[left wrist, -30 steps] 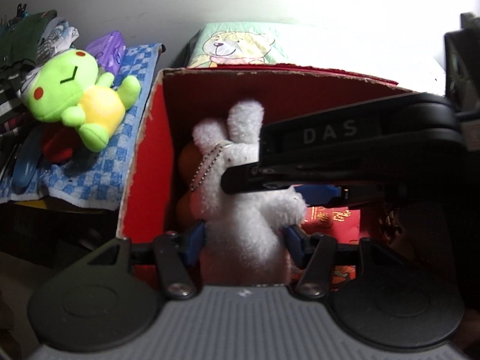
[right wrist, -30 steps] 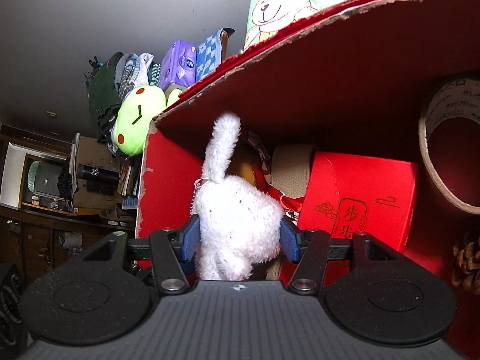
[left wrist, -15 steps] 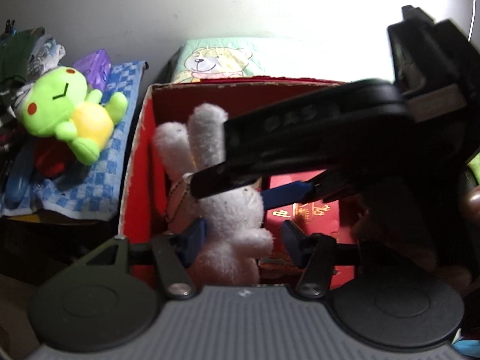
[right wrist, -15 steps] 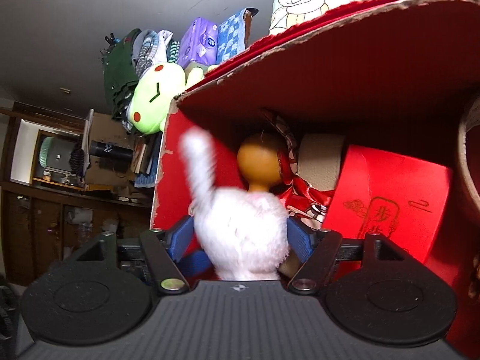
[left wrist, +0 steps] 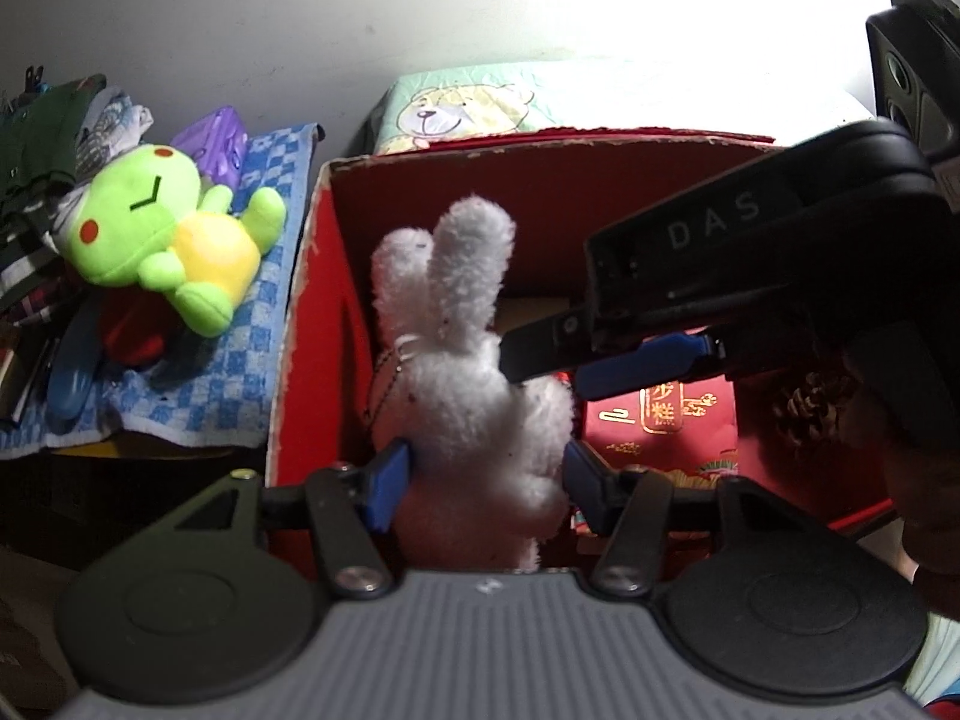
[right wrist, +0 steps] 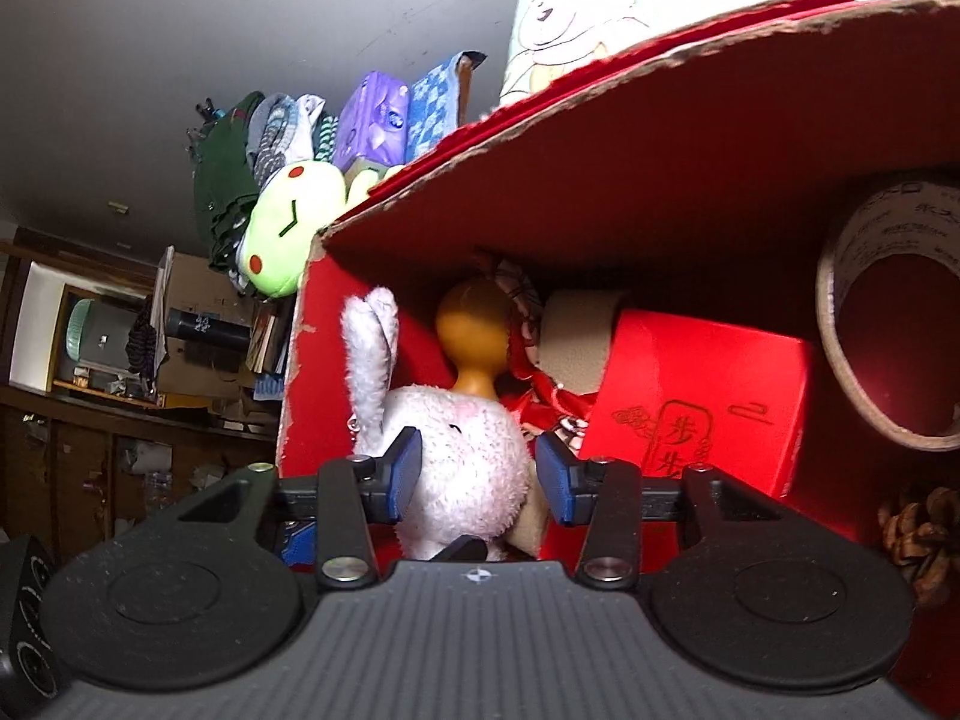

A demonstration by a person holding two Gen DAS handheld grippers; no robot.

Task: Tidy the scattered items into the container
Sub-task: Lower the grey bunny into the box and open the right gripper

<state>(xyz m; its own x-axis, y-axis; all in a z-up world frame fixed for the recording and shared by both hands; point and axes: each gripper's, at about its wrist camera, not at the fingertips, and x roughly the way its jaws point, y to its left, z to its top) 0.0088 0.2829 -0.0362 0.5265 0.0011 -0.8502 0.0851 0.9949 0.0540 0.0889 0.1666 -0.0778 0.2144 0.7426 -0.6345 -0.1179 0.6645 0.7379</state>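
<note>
A white plush rabbit (left wrist: 468,396) stands ears up inside the open red cardboard box (left wrist: 306,330), near its left wall. My left gripper (left wrist: 486,477) is shut on the rabbit's lower body, blue pads sunk in the fur on both sides. My right gripper (left wrist: 540,366) reaches in from the right at the rabbit's head. In the right wrist view the rabbit's head (right wrist: 462,456) sits between the right gripper's (right wrist: 480,474) blue pads, whose jaws are closing and meet the fur. The box's wall (right wrist: 600,180) rises behind.
Inside the box lie a red packet with gold characters (right wrist: 702,402), an orange gourd (right wrist: 474,324), a tape roll (right wrist: 888,324) and a pine cone (right wrist: 918,528). Left of the box a green frog plush (left wrist: 156,228) lies on a blue checked cloth (left wrist: 198,396).
My right gripper let go of the rabbit's body, opened, and closed again on its head. The rabbit tipped left, then came back upright. The left gripper kept its hold.
</note>
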